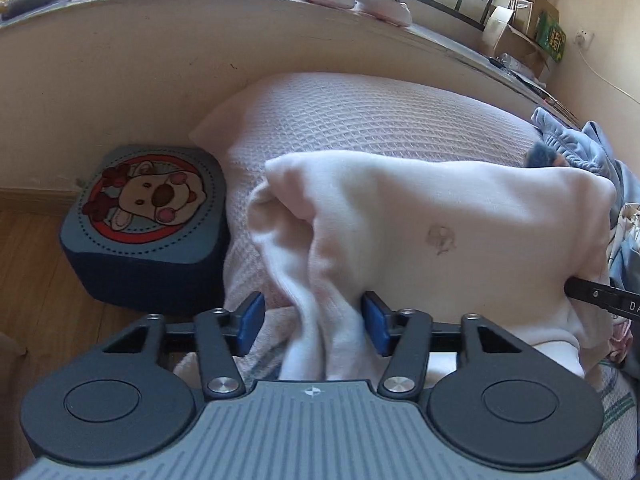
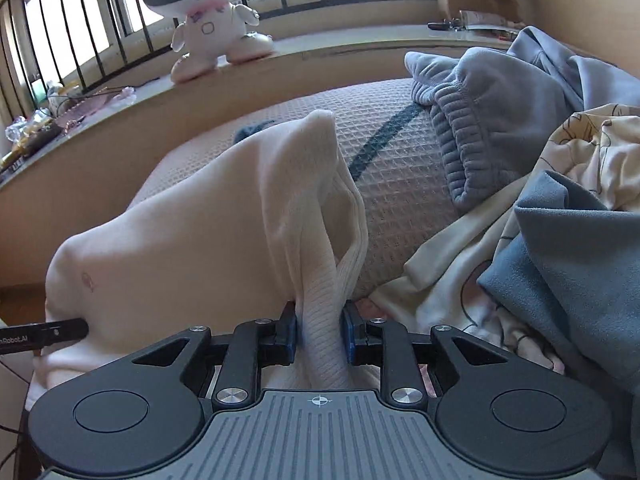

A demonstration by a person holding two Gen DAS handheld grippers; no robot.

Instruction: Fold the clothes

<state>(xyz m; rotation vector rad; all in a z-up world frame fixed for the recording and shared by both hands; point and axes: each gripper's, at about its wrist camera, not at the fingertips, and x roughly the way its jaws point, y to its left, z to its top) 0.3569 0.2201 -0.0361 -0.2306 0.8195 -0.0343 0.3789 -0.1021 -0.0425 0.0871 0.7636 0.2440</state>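
**Cream garment lifted between two grippers above a bed**

Held up off a pink waffle-weave bed cover (image 1: pixel 360 120): a cream fleece garment (image 1: pixel 440 232), stretched sideways between both grippers, long axis running from one gripper to the other. Left gripper (image 1: pixel 314 326) with blue pads (image 1: pixel 376 328) apart around a bunched fold of cream cloth; right pad touching the cloth, left pad standing clear of it, so whether the cloth is truly pinched cannot be told. Right gripper (image 2: pixel 319 334) clamped tight on a ribbed cuff or hem of the same garment (image 2: pixel 192 240), cloth squeezed narrow between the pads. Each gripper's black tip visible at the far edge of the other's view, at roughly equal height, both ends of the garment equally close to their own gripper.

Garment body directly ahead of and above both grippers, draped like a tent, a small faint mark on its front. Judged: mid-fold, with the next move likely turning on swinging both held ends forward over the bed together.

Beyond the right gripper and to its right: a blue ribbed fleece garment (image 2: pixel 480 128) and a patterned cream sheet (image 2: pixel 592 152). Left of the left gripper: a blue cushion stool with a cartoon bear (image 1: pixel 144 220). Farther ahead, a white plush toy (image 2: pixel 208 28) on the window ledge.
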